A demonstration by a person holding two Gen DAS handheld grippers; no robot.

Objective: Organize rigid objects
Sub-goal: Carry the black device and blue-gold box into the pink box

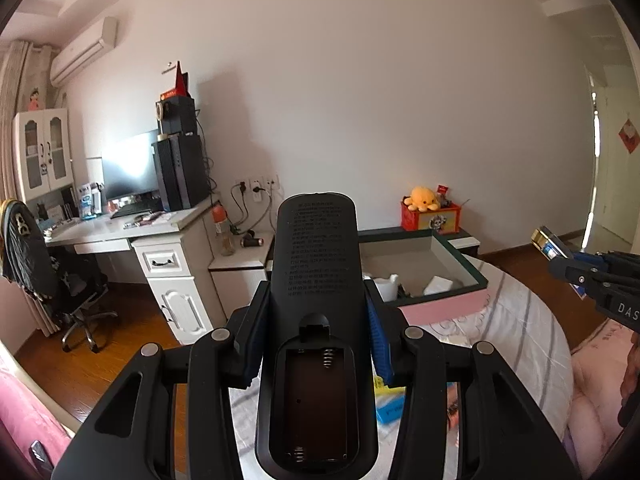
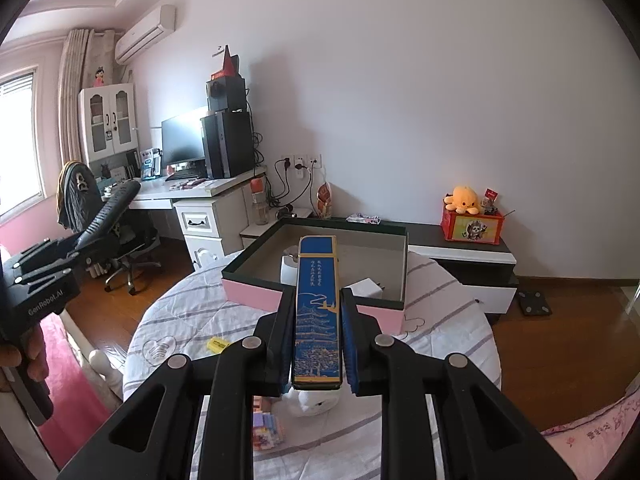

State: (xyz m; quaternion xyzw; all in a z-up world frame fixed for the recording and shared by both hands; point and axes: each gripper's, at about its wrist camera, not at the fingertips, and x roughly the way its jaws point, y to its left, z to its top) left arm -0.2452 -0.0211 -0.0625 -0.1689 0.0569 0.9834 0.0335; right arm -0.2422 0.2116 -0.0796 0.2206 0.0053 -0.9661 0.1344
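My left gripper (image 1: 318, 320) is shut on a black remote control (image 1: 316, 248), held back side up, its battery bay open and empty. In the right wrist view that gripper (image 2: 86, 240) and the remote (image 2: 114, 204) hang at the left, above the floor. My right gripper (image 2: 318, 320) is shut on a long flat blue box with a gold pagoda drawing (image 2: 318, 280). From the left wrist, the right gripper (image 1: 576, 266) shows at the right edge with the blue box (image 1: 546, 242). Ahead of both stands an open storage box with pink walls and a dark green rim (image 2: 248, 294) (image 1: 444, 310).
The storage box rests on a round table with a striped cloth (image 2: 192, 312) and holds a white cup (image 2: 288, 268) and a white charger (image 2: 366, 288). A yellow packet (image 2: 218, 345), a colourful pack (image 2: 266, 432) and a white object (image 2: 316, 404) lie on the cloth. Desk, office chair (image 2: 120, 240), low cabinet (image 2: 472, 256) behind.
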